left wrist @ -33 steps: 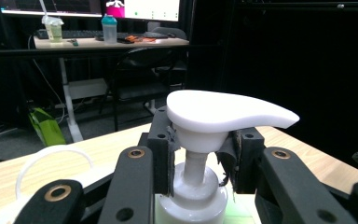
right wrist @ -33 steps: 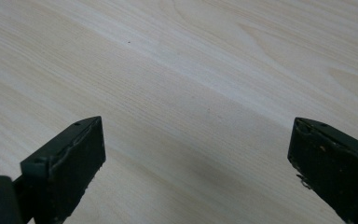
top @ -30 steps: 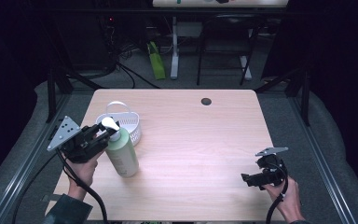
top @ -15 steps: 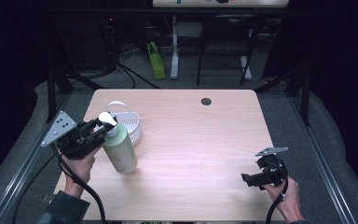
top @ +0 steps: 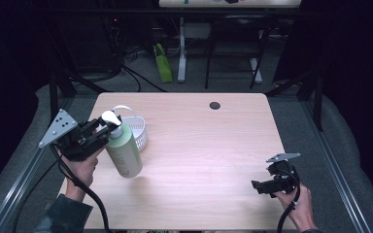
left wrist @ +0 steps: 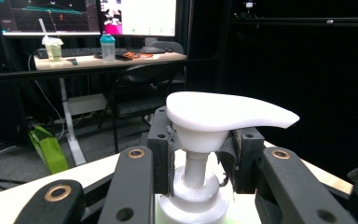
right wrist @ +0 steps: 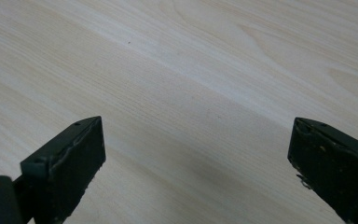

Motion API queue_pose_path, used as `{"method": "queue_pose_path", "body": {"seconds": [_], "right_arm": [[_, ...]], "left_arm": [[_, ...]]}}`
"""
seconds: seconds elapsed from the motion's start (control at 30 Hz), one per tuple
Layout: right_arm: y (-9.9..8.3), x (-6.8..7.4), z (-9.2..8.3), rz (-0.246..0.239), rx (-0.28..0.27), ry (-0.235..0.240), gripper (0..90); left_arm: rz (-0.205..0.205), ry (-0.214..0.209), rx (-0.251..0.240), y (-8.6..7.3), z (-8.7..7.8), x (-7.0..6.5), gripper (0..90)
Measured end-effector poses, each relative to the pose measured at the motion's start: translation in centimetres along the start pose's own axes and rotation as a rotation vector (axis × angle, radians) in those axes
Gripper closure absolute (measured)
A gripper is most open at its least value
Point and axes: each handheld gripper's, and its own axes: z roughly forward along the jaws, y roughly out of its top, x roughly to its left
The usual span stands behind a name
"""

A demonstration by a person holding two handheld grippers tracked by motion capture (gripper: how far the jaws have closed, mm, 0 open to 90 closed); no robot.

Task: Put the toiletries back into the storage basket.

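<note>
A pale wood-grain tabletop sits in a dark room, with cables and a desk frame on the floor behind it. Your left hand-held gripper is clamped on the white pump neck of the green pump bottle, its pads pressing just under the broad, smooth, curved dispenser head. The bottle leans, its top toward the gripper, near the tabletop's left edge; whether its base touches the wood cannot be told. Just behind it, touching or nearly so, stands a small round white basket with a slotted wall and a thin arched handle. Your right hand-held gripper rests low over the near right corner, its jaws wide apart with bare wood between them. A small dark round disc lies near the far edge, well apart from everything.
</note>
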Motion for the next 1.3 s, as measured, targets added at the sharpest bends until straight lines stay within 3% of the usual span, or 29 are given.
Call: {"method": "queue_pose_path", "body": {"seconds": [0.6,1.3], "right_arm": [[0.0,0.0,0.1,0.000,0.001,0.000,3.5],[0.0,0.0,0.2,-0.004,0.008,0.000,3.5]], "left_arm": [[0.008,0.005,-0.023,2.4,0.3,0.5,67.1],[0.032,0.024,-0.059,6.4,0.7,1.6,67.2]]}}
